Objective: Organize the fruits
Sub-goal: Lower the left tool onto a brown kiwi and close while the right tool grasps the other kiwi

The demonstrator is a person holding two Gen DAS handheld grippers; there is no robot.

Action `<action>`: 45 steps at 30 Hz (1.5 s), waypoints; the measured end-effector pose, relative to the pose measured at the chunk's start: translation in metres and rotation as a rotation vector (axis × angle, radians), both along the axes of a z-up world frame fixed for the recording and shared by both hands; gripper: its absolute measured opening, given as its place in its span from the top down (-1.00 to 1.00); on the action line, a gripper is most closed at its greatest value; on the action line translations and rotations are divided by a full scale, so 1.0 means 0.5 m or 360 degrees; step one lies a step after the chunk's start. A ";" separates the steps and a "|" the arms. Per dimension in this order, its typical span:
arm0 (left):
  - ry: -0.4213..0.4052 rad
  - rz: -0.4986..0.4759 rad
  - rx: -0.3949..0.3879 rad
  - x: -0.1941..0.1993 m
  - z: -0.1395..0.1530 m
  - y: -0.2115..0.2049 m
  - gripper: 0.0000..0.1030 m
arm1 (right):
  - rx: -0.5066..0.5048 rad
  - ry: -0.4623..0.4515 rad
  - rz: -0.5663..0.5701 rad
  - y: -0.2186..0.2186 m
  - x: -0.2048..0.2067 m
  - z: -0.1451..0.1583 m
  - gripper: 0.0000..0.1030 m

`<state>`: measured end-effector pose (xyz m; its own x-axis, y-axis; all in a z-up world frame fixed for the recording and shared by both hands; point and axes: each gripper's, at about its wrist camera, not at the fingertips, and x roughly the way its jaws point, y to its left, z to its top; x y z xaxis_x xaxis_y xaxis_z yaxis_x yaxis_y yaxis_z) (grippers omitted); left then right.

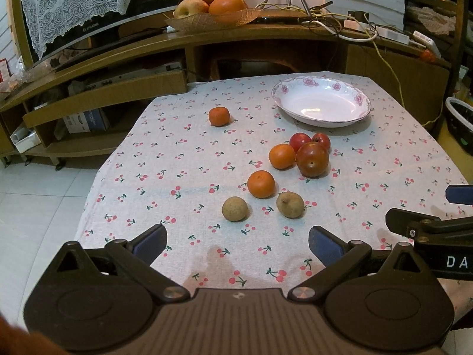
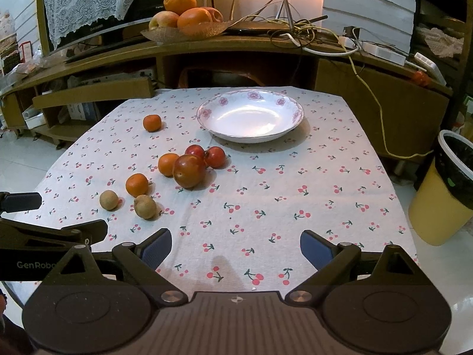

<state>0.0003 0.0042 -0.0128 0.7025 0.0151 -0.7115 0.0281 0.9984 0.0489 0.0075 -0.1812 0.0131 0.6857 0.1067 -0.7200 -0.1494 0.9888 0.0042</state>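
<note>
On the cherry-print tablecloth (image 2: pixel 295 195) all the fruit (image 2: pixel 189 170) lies loose, near the plate (image 2: pixel 251 100), which holds nothing. My left gripper (image 1: pixel 236 241) and right gripper (image 2: pixel 236 242) hover spread and unloaded, so I judge the sorting not yet begun.

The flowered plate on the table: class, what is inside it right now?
Nothing: the flowered plate shows only its bare white glossy bottom. All the fruit lies outside it on the cherry-print tablecloth. No part of its inside is covered.

Black hand-held gripper (image 1: pixel 238 244) with blue ribbed pads (image 1: pixel 150 244), silver screws.
</note>
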 end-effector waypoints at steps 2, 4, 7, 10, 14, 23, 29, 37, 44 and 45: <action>0.0000 0.0000 -0.0001 0.000 0.000 0.000 -1.00 | 0.0000 0.0000 0.0001 0.001 0.000 0.000 -0.80; 0.0000 0.0001 0.0000 0.000 0.000 0.000 -1.00 | 0.0000 0.0000 0.0002 0.001 0.000 0.000 -0.79; -0.0001 0.0001 0.0002 -0.001 0.000 0.001 -1.00 | -0.0001 -0.0002 0.0006 0.004 -0.002 -0.001 -0.78; -0.0001 0.0000 0.0004 0.000 0.000 0.000 -1.00 | 0.0001 0.0000 0.0009 0.005 -0.002 -0.002 -0.77; -0.0002 0.0000 0.0005 0.000 0.000 0.000 -1.00 | 0.0004 0.0001 0.0017 0.005 -0.002 -0.001 -0.75; -0.0008 -0.0001 0.0019 -0.002 0.000 0.003 -1.00 | 0.0030 0.0018 0.0039 0.005 0.001 0.000 -0.69; -0.0014 0.0017 0.0029 0.002 0.000 0.014 -1.00 | 0.0046 0.0037 0.0084 0.013 0.009 -0.001 -0.64; -0.0035 0.0018 0.0019 0.016 -0.003 0.050 -1.00 | 0.0056 0.0045 0.0267 0.044 0.043 0.003 -0.53; -0.0021 -0.0035 0.0195 0.038 -0.019 0.059 -1.00 | 0.0092 0.0133 0.0507 0.085 0.089 -0.015 -0.26; -0.0019 -0.0039 0.0213 0.041 -0.022 0.061 -1.00 | 0.0092 0.0145 0.0540 0.090 0.096 -0.019 -0.22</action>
<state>0.0208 0.0349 -0.0238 0.7123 0.0919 -0.6958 0.0510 0.9820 0.1819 0.0555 -0.1362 0.0037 0.5375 0.3599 -0.7626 -0.4660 0.8805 0.0871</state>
